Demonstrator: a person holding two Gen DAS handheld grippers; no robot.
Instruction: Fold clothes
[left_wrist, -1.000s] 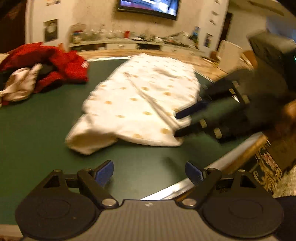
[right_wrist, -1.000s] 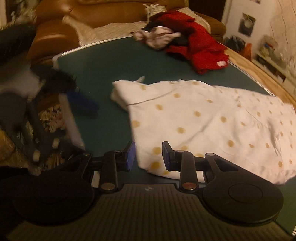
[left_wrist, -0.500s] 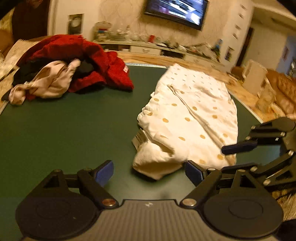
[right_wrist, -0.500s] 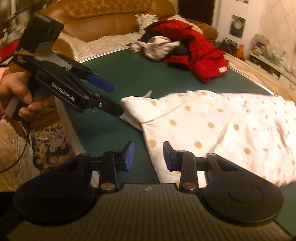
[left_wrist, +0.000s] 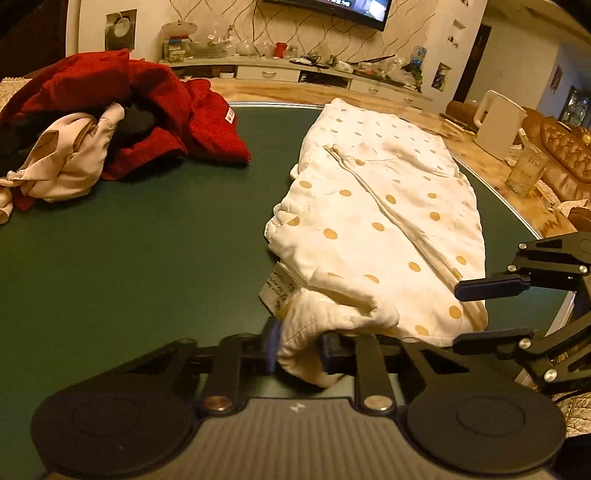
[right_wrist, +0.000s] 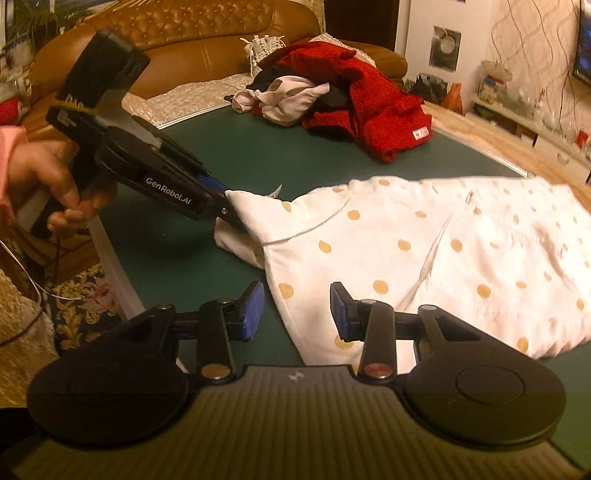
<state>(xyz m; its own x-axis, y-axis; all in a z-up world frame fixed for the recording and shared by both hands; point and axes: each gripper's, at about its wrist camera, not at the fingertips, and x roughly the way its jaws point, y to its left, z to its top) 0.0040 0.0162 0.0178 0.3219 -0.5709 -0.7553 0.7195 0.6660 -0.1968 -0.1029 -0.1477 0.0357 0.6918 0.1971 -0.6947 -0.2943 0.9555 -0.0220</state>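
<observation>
A white garment with gold polka dots (left_wrist: 384, 225) lies spread on the green table (left_wrist: 129, 266), filling the centre and right of the left wrist view and running from the middle to the right edge of the right wrist view (right_wrist: 443, 258). The left gripper (left_wrist: 297, 349) sits at the bottom centre of its own view with its 2 blue-padded fingers closed in on a bunched corner of that garment, the cloth pinched and bulging between them; a small printed care label (left_wrist: 277, 290) sticks out of the fabric just above the grip. From the right wrist view the same left gripper (right_wrist: 221, 206) reaches in from the left of the frame, held by the person's left hand (right_wrist: 48, 184), its tips biting the garment's corner, which is lifted slightly off the table. The right gripper (right_wrist: 297, 312) at the bottom centre of its view stands partly open, its 2 blue pads apart with nothing between them, hovering over the garment's near hem; in the left wrist view it shows at the right edge (left_wrist: 491, 314), fingers likewise spread just beside the cloth. At the upper left of the left wrist view a red garment (left_wrist: 166, 110) is heaped with a beige one (left_wrist: 70, 158) and something black. A brown leather sofa (right_wrist: 192, 40) fills the top left of the right wrist view.
</observation>
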